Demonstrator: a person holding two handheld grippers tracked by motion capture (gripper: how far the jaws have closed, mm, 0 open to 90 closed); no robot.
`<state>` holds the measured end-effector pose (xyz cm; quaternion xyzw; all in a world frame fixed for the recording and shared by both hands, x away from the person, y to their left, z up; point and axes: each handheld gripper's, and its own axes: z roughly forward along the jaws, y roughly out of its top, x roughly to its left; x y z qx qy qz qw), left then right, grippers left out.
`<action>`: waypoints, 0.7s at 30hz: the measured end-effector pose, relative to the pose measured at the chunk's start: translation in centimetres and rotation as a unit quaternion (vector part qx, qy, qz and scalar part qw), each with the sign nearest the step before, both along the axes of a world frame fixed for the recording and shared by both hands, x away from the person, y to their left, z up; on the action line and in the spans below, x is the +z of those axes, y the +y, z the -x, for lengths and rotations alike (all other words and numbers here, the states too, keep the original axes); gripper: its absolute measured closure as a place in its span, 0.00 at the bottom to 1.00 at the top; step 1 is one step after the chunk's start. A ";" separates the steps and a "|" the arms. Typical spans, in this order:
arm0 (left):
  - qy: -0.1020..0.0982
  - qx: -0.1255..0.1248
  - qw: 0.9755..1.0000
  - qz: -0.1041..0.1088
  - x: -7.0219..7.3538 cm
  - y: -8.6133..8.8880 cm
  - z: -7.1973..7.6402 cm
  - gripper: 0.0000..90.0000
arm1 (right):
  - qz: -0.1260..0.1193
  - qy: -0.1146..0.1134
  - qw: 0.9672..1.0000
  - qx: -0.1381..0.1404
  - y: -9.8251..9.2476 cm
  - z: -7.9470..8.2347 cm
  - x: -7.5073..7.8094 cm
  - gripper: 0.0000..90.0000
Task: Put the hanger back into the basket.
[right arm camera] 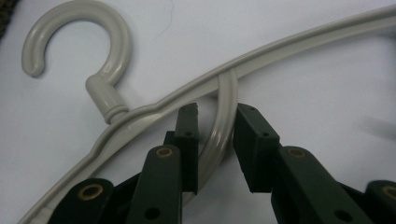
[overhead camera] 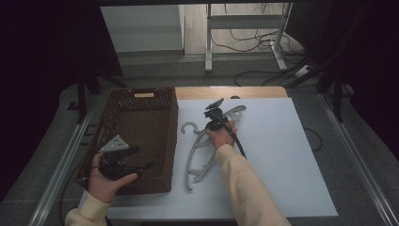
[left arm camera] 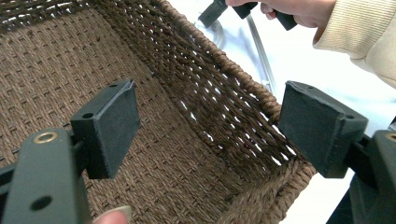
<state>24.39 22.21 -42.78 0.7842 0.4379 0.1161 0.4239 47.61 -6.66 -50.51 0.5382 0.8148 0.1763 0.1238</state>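
A grey plastic hanger (right arm camera: 261, 58) lies on the white surface (right arm camera: 317, 107), its hook (right arm camera: 84, 32) curling at upper left. The right gripper (right arm camera: 215, 140) straddles the hanger's curved inner bar, the left jaw touching it, a slight gap at the right jaw

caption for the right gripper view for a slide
Right gripper jaws straddle a curved inner bar of the grey plastic hanger lying on the white table, not yet clamped on it.
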 end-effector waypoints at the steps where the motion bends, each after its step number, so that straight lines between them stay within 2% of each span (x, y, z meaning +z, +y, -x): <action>1: 0.000 0.000 1.000 0.000 0.0 0.0 0.0 0.23 | 0.004 0.000 1.000 -0.001 0.1 0.0 0.0 0.79; 6: 0.000 -0.001 1.000 0.001 0.0 0.1 0.0 0.23 | 0.000 0.000 1.000 -0.012 0.1 -0.1 0.0 0.82; 9: 0.000 -0.002 1.000 0.002 0.0 0.1 0.0 0.23 | -0.012 0.002 1.000 -0.024 -0.2 -0.3 0.1 0.84; 10: 0.000 -0.002 1.000 0.002 0.0 0.1 0.0 0.23 | -0.016 -0.002 0.999 -0.029 -0.5 -0.4 0.2 0.88; 15: 0.001 -0.001 1.000 0.001 -0.1 0.2 0.0 0.23 | 0.000 -0.010 1.000 -0.021 -0.7 -0.3 0.3 0.90; 21: 0.001 -0.001 1.000 0.001 -0.1 0.1 0.0 0.23 | -0.009 -0.016 1.000 -0.015 -1.1 -0.3 0.7 0.90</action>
